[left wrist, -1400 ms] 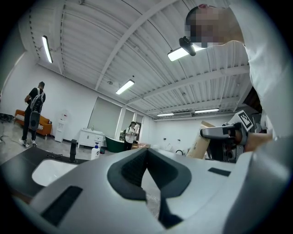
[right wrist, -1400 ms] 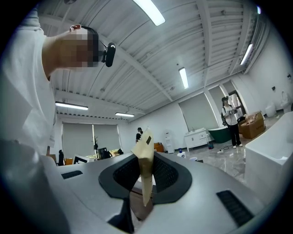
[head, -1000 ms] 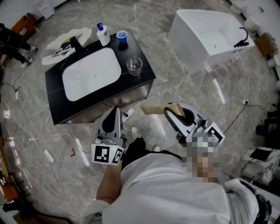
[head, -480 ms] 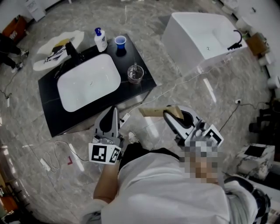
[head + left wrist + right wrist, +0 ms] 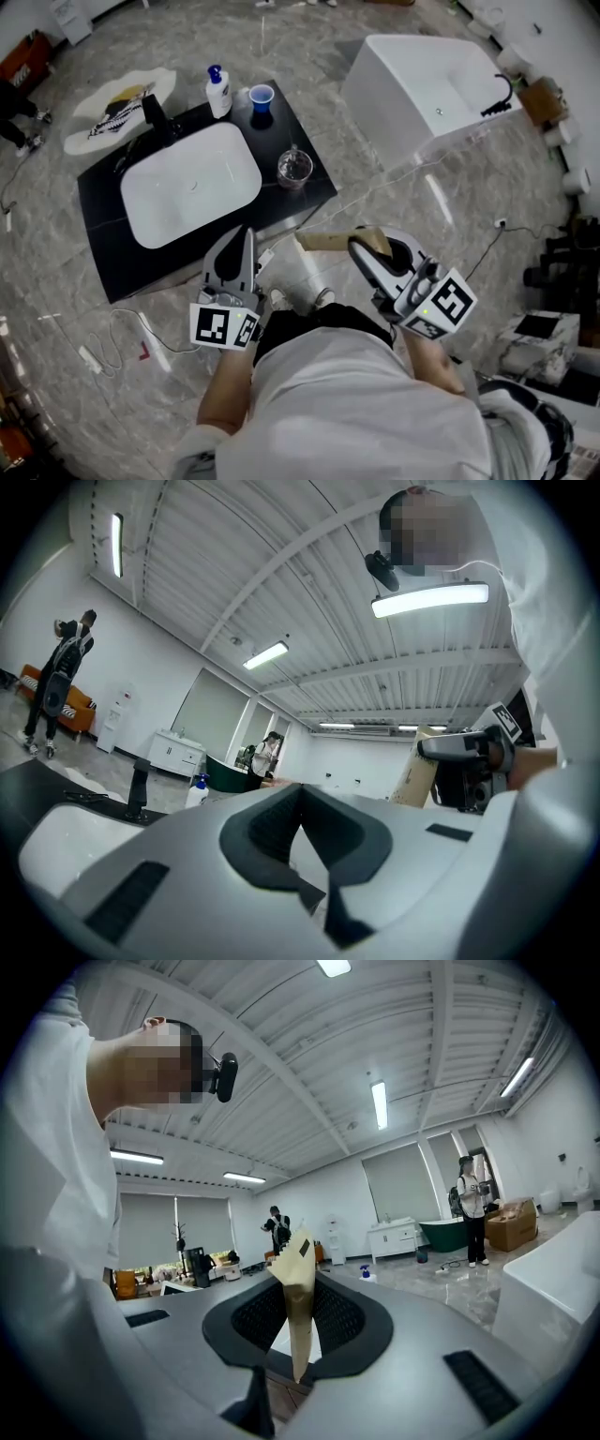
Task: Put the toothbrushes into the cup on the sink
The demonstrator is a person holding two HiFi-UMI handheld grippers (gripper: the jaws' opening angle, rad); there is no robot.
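Staged bathroom set in an open hall: freestanding sink vanity (image 5: 272,211) at 11 o'clock, bathtub (image 5: 394,103) at 1, marble floor (image 5: 309,56), strip lights (image 5: 429,600) overhead.

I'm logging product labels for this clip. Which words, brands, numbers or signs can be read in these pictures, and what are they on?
No text can be read.
Pump bottle, label: too small to read.
Kraft paper packet, dark patch near its top: blurred, no letters legible.
Left marker cube and right marker cube: black-and-white square patterns only, no words.
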